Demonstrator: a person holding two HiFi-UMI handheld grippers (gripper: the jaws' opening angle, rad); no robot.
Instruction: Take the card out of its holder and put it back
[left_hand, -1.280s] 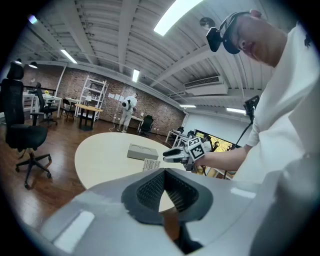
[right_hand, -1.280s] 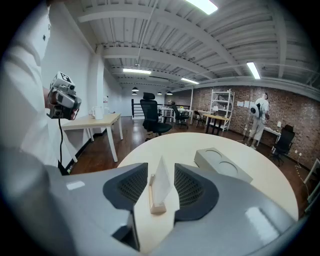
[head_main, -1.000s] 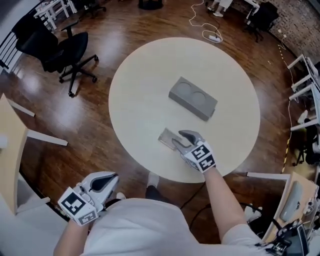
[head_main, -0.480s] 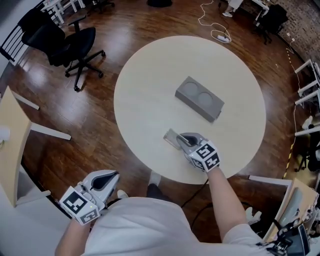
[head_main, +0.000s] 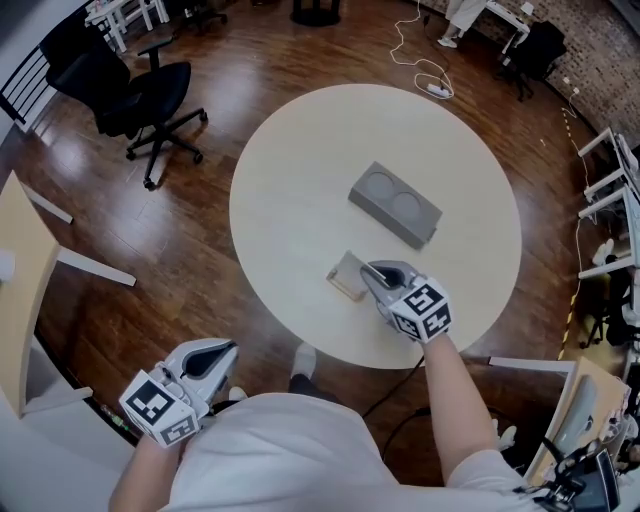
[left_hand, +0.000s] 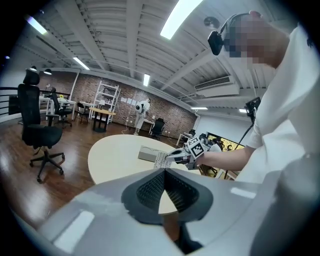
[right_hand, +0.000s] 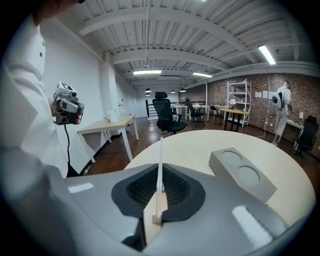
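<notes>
The right gripper is pressed together on the card, which stands edge-on between its pads as a thin white line. The wooden holder sits at the card's lower end. Whether that edge is seated in the slot cannot be told. Card and holder lie on the person's side of the grey block, near it but apart. Their long axis runs roughly parallel to the block's long side. The gripper comes at them from the end farther from the block, so I judge that pulling the card free means drawing up and away from the holder along the card's own plane. The left gripper is spread with nothing between its jaws. It hangs off the table, well away from the block, so the right hand is plainly the nearer. The head view gives the card's broad face and its place by the block, but the gripper covers the pinch. The right gripper view shows the pinch and the holder beneath it. The left gripper view shows the right gripper side-on with the block just beyond.
</notes>
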